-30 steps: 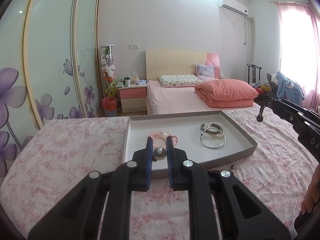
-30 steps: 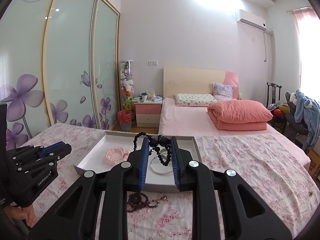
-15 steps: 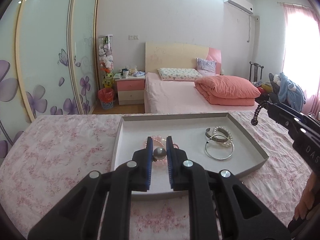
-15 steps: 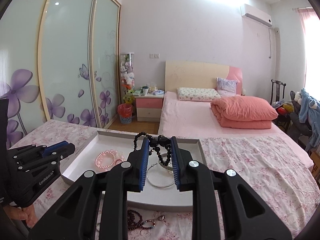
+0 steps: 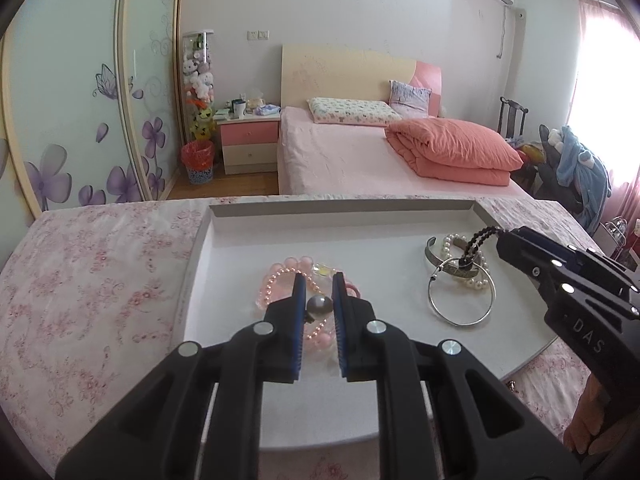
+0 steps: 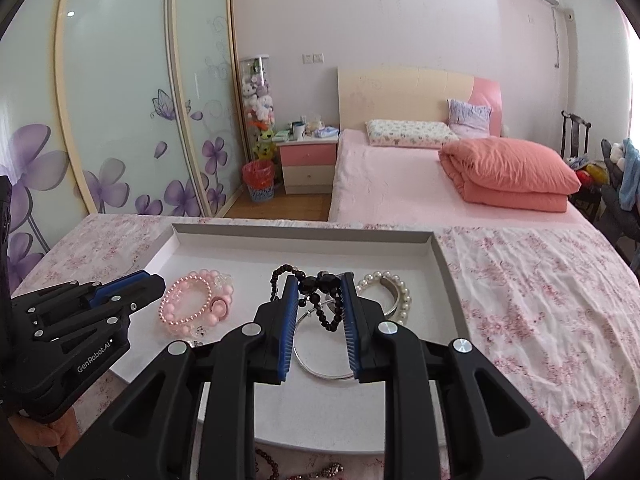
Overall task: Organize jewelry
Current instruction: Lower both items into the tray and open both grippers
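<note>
Two hand-held black grippers with blue-padded fingers hover over a shallow grey tray [image 5: 400, 207] that sits on a desk covered in a pink floral cloth [image 5: 92, 280]. The tray lies toward the far edge of the desk, with a bedroom beyond it.

The left gripper [image 5: 319, 286] is over the left half of the tray. Its fingers are clamped on a small grey pearl-like bead [image 5: 319, 305], held between the pads above the tray floor. Directly beneath it lies a cluster of pink bead bracelets [image 6: 196, 300], resting on the tray floor near the tray's left wall.

The right gripper [image 6: 319, 285] is over the right half of the tray. Its fingers are closed on a black bead strand [image 6: 320, 300], which loops up beyond the fingertips and also hangs down between the pads. Below it, on the tray floor, lie a thin silver hoop bangle [image 5: 460, 300], a silver cuff [image 5: 434, 250] and a white pearl bracelet [image 6: 400, 292], grouped together and overlapping near the tray's right wall.

On the cloth just outside the tray's near edge, in the right wrist view, lies a dark reddish bead string [image 6: 272, 462], partly hidden by the gripper body.

A person's hand shows at the frame edge behind each gripper.
</note>
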`<state>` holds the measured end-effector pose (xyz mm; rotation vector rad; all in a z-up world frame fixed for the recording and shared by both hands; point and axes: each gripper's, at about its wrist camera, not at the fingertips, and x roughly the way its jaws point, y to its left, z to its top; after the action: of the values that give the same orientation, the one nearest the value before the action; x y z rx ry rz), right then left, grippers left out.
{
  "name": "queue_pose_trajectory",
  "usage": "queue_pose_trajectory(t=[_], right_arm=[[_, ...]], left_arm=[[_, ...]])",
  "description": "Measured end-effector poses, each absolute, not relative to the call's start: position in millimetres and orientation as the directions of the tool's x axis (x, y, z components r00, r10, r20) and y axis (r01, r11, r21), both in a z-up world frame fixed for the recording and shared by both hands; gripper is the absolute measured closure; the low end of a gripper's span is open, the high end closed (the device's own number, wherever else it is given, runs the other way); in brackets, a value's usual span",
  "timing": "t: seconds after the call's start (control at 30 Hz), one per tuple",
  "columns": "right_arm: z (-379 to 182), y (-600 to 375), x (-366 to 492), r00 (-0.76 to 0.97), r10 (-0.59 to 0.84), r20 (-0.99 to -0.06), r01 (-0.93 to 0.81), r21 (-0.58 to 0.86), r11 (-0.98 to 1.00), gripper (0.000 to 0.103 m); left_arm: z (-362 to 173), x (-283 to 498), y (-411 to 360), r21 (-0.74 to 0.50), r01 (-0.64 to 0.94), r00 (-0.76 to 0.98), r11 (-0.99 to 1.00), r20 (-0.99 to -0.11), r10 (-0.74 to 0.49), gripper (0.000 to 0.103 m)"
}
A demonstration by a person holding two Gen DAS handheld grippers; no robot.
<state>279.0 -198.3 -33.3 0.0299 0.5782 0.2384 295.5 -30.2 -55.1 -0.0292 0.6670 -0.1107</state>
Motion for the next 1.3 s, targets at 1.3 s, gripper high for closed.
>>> queue_pose_trajectory(t=[1.3], right_arm=[[-73.6,-193.1,212.5,0.595,0.322,-0.736,-0.324,0.147,0.934,0.048]], left_arm=[[-62.8,198.8,38.0,-0.078,-0.023,0.741,0.997,-0.670,-0.035,0.057]])
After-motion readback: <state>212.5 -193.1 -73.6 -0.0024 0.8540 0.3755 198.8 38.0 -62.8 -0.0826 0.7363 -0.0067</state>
